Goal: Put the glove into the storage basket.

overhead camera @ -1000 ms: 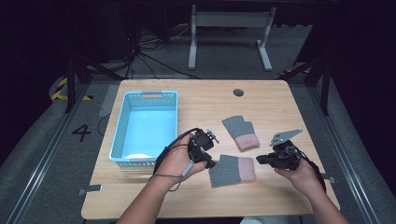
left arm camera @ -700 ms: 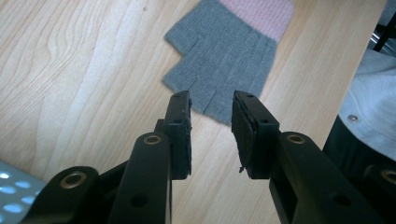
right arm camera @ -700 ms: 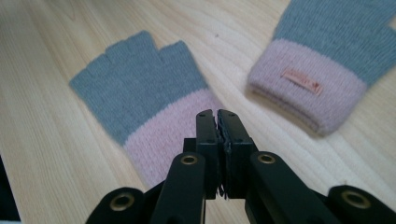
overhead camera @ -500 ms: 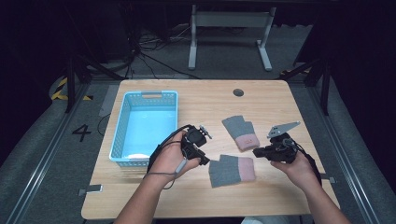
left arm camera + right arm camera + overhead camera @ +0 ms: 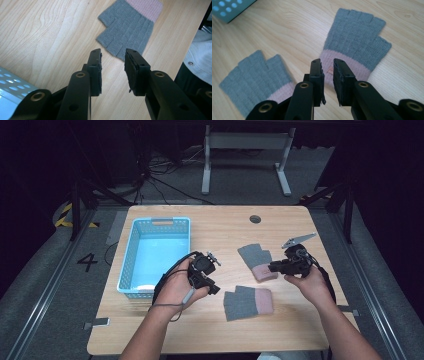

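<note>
Left gripper (image 5: 113, 58): we record its jaws parted by a moderate gap with nothing between them; in its own view the tips stand just short of the finger end of the near glove (image 5: 127, 27), without touching that we can see. In the high view this gripper (image 5: 214, 287) sits centre-left, beside the basket.

Right gripper (image 5: 327, 65): we find its jaws slightly apart, a narrow gap, holding nothing; they hang over the pink cuff of the far glove (image 5: 357, 42). We cannot tell whether the tips touch the knit. In the high view it (image 5: 272, 267) lies right of centre, at that glove's cuff.

Gloves: we count two, grey fingerless knit with pink cuffs, both flat on the table (image 5: 225, 227). One (image 5: 256, 261) lies right of centre; the other (image 5: 247, 302) lies lower centre, near it but apart.

Basket (image 5: 130, 265): we count one, light blue with perforated walls, at the left of the table.

Hands: we count two, left hand (image 5: 177, 287) and right hand (image 5: 312, 282), one on each gripper.
</note>
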A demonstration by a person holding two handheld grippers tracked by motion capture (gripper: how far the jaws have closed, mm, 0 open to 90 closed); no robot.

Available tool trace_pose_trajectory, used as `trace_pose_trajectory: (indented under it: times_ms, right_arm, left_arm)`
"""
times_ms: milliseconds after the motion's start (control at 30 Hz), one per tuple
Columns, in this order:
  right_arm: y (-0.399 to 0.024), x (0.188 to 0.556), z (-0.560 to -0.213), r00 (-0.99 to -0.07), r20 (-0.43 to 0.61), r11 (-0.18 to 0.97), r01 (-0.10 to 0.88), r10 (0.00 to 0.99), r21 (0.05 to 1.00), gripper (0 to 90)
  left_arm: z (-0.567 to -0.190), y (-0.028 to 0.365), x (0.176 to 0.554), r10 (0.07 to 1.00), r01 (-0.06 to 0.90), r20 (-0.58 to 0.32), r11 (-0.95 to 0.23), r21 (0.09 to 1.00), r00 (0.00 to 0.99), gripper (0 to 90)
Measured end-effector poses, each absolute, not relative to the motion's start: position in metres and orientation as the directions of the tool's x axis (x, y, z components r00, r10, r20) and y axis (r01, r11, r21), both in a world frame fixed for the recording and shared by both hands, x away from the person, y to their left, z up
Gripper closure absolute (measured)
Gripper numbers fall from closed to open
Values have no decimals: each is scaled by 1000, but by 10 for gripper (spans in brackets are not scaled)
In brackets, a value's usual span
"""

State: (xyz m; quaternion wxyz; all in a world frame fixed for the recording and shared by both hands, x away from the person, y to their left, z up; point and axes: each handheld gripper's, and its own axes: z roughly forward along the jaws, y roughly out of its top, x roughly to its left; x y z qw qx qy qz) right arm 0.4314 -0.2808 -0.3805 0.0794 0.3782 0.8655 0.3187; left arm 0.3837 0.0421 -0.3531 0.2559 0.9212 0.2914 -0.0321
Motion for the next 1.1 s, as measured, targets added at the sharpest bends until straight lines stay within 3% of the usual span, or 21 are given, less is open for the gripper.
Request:
trace_pose_trajectory:
  times_ms: [267, 367, 1100]
  right_arm:
    - [-275, 450, -387, -662, 99, 486, 635, 743, 601, 713]
    - [-271, 460, -395, -632, 105, 470, 668, 768, 577, 633]
    - [-254, 488, -424, -567, 54, 463, 720, 822, 517, 513]
  left_arm:
    - [-352, 44, 384, 520, 549, -202, -697, 461, 830, 685]
    - [-351, 44, 384, 521, 549, -200, -696, 463, 830, 685]
    - [-351, 47, 385, 526, 553, -199, -694, 461, 827, 682]
